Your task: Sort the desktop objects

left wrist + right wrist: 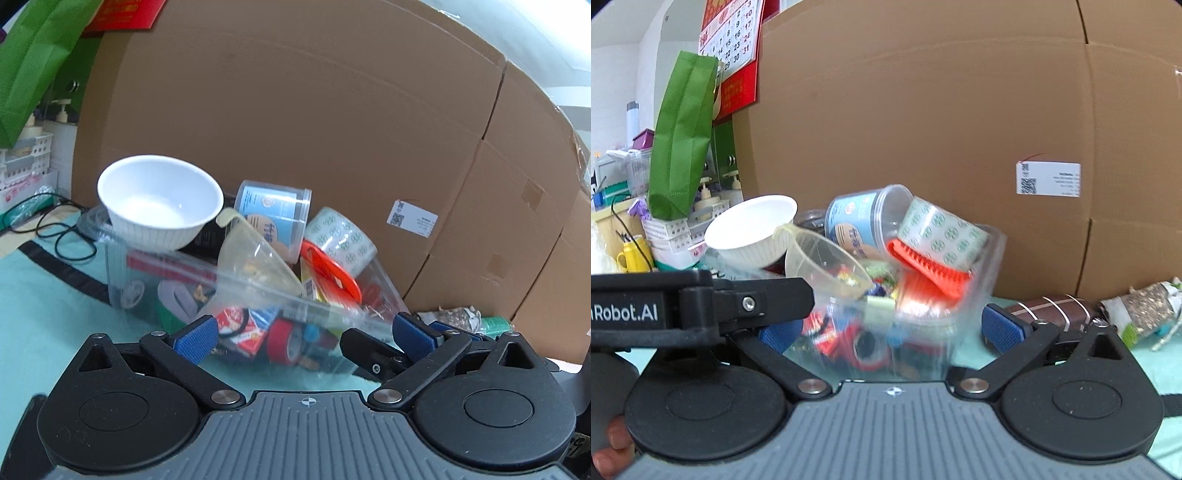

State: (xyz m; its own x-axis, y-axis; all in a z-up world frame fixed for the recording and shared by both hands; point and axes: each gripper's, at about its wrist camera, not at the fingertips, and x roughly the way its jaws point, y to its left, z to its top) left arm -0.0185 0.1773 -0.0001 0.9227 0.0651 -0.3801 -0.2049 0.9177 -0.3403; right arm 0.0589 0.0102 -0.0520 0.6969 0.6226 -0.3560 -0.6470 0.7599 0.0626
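The clear bin [236, 291] sits on the desk [44, 295] just in front of the cardboard box [314, 110], heaped past its rim and apparently tilted. Both grippers face the bin's near wall: the left gripper [306, 338] and the right gripper [886, 330] each have jaws spread wide, gripping nothing, with the bin between their pads.

On top of the bin lie a white bowl [159, 203], a funnel [255, 258], a blue tub [275, 212], a tape roll [341, 236] and an orange comb [927, 271], all loosely stacked. A wrapped bundle [1141, 306] lies on the desk to the right of the bin.

Best, I judge, to take the topmost piece first, the bowl by its rim, lifting straight up so the funnel and tub leaning beside it do not slide out.
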